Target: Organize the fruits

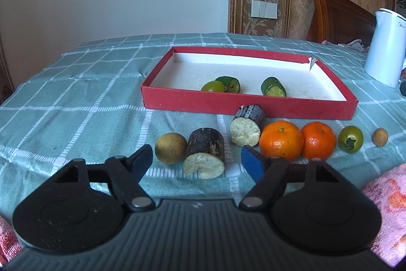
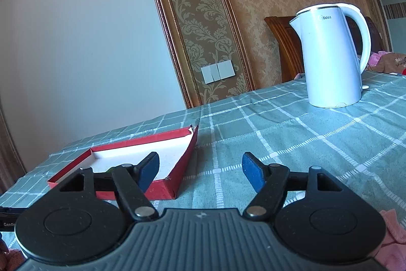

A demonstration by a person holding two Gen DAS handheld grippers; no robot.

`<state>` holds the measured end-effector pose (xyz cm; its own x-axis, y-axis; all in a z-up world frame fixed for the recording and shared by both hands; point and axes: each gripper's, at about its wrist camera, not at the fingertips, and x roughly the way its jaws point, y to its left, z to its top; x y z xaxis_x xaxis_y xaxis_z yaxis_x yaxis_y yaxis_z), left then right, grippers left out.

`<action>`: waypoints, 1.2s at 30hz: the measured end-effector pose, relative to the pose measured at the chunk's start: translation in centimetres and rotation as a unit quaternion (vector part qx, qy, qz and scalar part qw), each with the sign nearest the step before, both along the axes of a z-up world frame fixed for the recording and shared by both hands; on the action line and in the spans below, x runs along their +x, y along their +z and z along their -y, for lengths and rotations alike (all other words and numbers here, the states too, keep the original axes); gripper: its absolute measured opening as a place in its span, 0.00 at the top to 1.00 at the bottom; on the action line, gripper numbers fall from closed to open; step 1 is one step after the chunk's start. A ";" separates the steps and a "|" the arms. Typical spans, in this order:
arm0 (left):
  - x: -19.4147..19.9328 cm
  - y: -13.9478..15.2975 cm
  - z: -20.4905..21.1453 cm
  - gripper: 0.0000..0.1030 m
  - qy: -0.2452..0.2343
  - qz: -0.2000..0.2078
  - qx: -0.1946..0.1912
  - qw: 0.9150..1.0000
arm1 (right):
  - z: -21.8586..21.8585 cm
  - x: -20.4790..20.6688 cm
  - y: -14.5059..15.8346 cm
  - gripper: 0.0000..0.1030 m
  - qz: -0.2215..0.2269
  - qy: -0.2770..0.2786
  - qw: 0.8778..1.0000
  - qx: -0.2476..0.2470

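tray [image 1: 162, 98]: shallow red cardboard, white inside
sugarcane piece [image 1: 205, 156]: dark cylinder, pale fibrous end
left claw [image 1: 196, 159]: parted, empty
right claw [image 2: 200, 169]: parted, empty

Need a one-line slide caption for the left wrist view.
Open left gripper faces a fruit row before the red tray.

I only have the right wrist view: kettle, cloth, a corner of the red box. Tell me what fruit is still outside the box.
Observer: Seven pieces lie in a row before the red box, among them two oranges.
Operator: Give me the piece nearest the left gripper.
Observer: A dark-skinned cut chunk lies on the cloth just ahead of the left gripper, between its open fingers, untouched.
Operator: Report what is already in the box.
Observer: A green tomato and two cucumber pieces.
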<state>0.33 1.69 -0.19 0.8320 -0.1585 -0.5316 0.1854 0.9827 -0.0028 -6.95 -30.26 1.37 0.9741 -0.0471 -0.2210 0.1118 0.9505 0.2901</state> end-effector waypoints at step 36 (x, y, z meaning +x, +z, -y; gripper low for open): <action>-0.2 -0.2 0.5 0.66 -0.007 -0.006 0.006 1.000 | 1.1 0.5 -0.3 0.24 -0.019 -0.007 0.999 0.029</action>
